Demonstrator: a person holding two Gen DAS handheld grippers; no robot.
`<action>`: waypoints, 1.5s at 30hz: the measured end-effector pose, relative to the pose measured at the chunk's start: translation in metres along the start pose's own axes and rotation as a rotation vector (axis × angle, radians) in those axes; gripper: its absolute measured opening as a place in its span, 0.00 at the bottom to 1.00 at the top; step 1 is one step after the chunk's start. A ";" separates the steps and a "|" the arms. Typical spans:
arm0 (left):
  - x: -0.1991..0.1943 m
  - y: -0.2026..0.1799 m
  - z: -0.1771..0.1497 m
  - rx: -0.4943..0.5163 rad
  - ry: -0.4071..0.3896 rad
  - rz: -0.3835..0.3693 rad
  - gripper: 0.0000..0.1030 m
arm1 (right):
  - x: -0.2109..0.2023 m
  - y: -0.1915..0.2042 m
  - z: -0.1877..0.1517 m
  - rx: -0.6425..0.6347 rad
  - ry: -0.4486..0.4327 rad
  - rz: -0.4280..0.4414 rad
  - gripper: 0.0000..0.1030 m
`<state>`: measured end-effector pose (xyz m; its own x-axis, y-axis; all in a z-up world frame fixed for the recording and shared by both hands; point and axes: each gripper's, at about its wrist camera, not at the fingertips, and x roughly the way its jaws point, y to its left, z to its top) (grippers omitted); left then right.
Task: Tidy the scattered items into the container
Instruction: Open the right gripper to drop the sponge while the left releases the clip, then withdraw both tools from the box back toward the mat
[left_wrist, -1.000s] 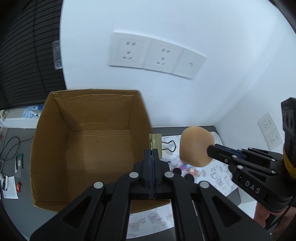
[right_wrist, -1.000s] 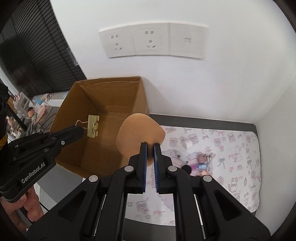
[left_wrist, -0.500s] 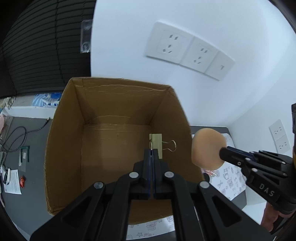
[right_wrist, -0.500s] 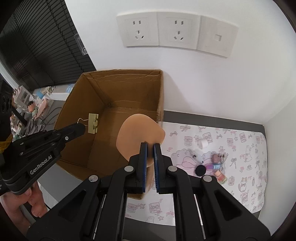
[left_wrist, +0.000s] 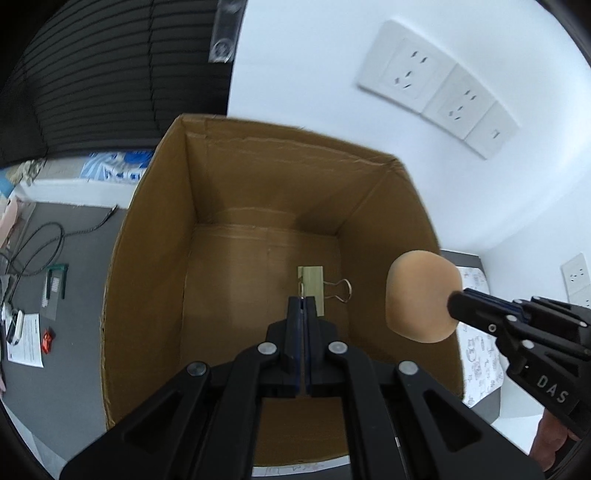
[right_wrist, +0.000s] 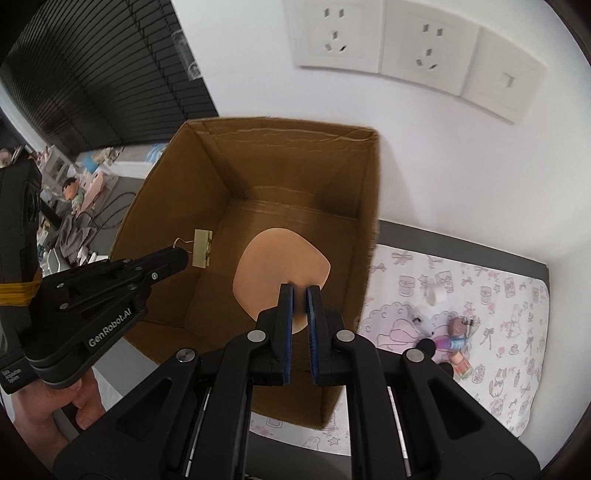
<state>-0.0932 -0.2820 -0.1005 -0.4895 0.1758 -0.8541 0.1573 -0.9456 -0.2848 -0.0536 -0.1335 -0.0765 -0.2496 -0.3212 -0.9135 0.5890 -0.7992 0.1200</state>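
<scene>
Lighting bright, even, diffuse; source itself out of frame. White wall (left_wrist: 314, 66) reads near overexposed, no hard glare spots. Soft shadow pooled in the far inner corners of the cardboard box (left_wrist: 266, 173), darkest at the right rear corner in the right wrist view (right_wrist: 328, 195). Slatted dark panel (left_wrist: 110, 74) at upper left stays underexposed, detail low. Strong fisheye bending in both views: wall sockets (right_wrist: 406, 55) curve, black vignette at all corners. Box rim smeared by motion blur, especially its right edge (right_wrist: 375, 236). Small items on the patterned mat (right_wrist: 480, 295) soft, hard to identify. Gripper bodies close to lens are sharp.
</scene>
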 end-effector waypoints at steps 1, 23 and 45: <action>0.003 0.003 -0.002 -0.005 0.008 0.008 0.01 | 0.003 0.001 0.001 -0.003 0.005 0.004 0.09; 0.017 0.003 -0.021 -0.016 0.088 0.065 0.21 | -0.009 -0.015 -0.008 -0.003 -0.008 0.018 0.53; -0.015 -0.044 -0.031 0.031 0.008 0.067 0.95 | -0.048 -0.073 -0.045 0.071 -0.071 -0.032 0.92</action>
<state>-0.0664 -0.2346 -0.0881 -0.4716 0.1143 -0.8744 0.1630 -0.9632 -0.2138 -0.0505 -0.0369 -0.0587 -0.3225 -0.3277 -0.8880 0.5243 -0.8429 0.1207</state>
